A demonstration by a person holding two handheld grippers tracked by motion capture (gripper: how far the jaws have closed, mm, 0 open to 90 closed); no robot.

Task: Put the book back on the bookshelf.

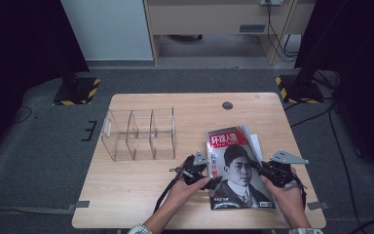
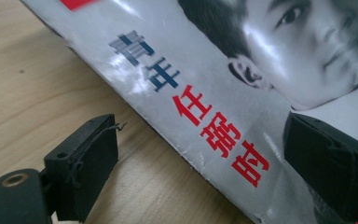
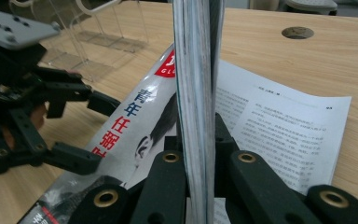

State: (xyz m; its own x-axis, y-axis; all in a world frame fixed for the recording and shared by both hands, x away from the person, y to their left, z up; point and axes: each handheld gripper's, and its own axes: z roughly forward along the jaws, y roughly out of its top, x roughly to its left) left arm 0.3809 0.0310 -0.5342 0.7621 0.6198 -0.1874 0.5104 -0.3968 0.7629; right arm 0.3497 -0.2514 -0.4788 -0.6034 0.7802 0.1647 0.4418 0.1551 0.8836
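glossy magazine, portrait cover, edge lifted

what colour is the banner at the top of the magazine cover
Red, with white characters across it, on the magazine; clearest in the high view.

Clear acrylic organizer blocks table back-left. Bare wood in front of it and along left edge: free passage. Magazine with lifted pages covers right half; left gripper just beside its spine. Back strip open.
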